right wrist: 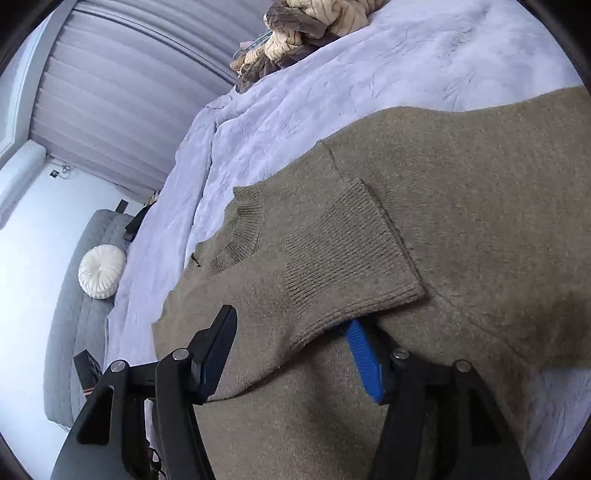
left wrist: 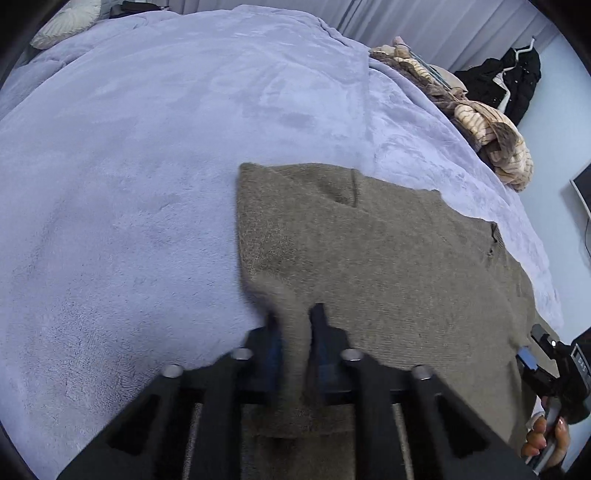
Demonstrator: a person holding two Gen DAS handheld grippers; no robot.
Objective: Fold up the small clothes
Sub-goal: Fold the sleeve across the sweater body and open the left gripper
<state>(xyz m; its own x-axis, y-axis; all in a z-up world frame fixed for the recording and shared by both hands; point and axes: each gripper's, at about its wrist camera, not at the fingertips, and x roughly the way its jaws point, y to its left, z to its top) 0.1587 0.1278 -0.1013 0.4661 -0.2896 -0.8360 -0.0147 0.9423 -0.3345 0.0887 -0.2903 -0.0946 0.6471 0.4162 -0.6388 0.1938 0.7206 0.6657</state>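
An olive-brown knit sweater lies spread on the lavender blanket. My left gripper is shut on a pinched-up fold at the sweater's near left edge. In the right wrist view the sweater shows its ribbed collar and a sleeve folded across the body, ending in a ribbed cuff. My right gripper is open, its jaws standing wide around the sleeve just behind the cuff. The blue pad has slipped under the sleeve's edge. In the left wrist view the right gripper sits at the sweater's right side.
A heap of striped beige and brown clothes lies at the bed's far edge. A black garment hangs by the wall. A round white cushion rests on a grey padded surface. A person's hand holds the right tool.
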